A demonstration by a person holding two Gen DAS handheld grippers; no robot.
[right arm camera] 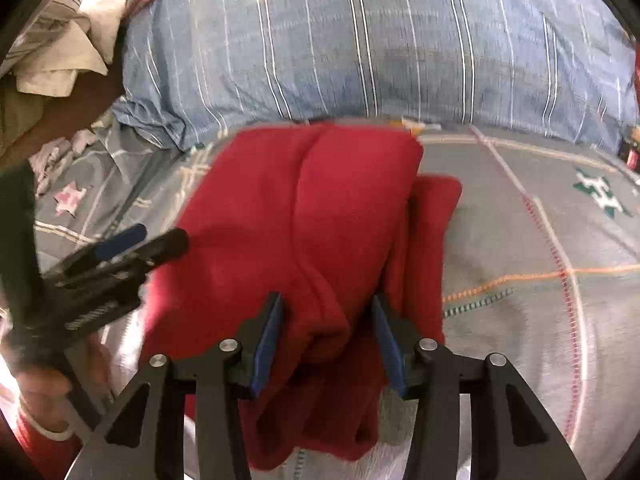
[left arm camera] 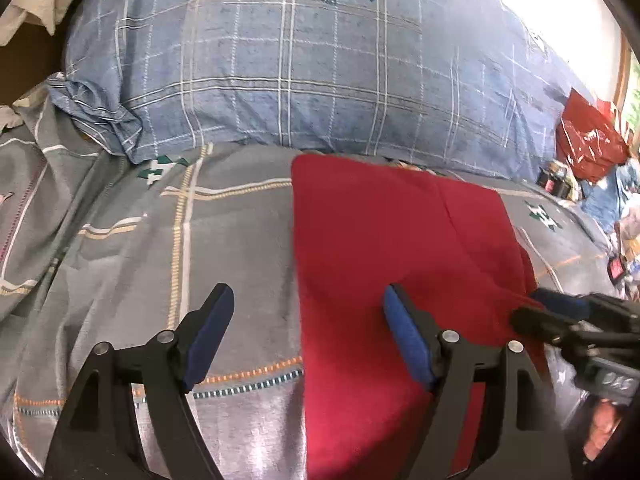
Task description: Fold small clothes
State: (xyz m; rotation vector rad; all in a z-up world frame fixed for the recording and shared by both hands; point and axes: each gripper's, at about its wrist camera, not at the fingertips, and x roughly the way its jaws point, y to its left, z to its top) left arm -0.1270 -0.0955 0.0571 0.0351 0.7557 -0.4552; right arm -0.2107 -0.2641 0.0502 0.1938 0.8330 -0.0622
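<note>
We hold the left gripper (left arm camera: 306, 332) low over the bed with its jaws spread wide and nothing between them: one blue-padded finger sits above the grey plaid bedsheet (left arm camera: 140, 248), the other above the left part of the red garment (left arm camera: 372, 240). The garment lies folded into a rough rectangle on the sheet, just in front of the blue plaid pillow (left arm camera: 300, 60), with a seam or fold line running down its middle and a second layer showing past its right edge in the right wrist view. Our right gripper (right arm camera: 326, 334) reaches forward over the near end of the garment with its jaws parted, and a raised bunch of the red cloth sits between the two pads; we cannot tell from these views whether the pads are touching it. From the left wrist camera the right gripper comes in from the right side, angled across the garment's near right corner. A red plastic bag (left arm camera: 588, 140) lies with other clutter at the far right of the bed, and pale crumpled cloth (right arm camera: 60, 60) lies beyond the pillow's left end.
</note>
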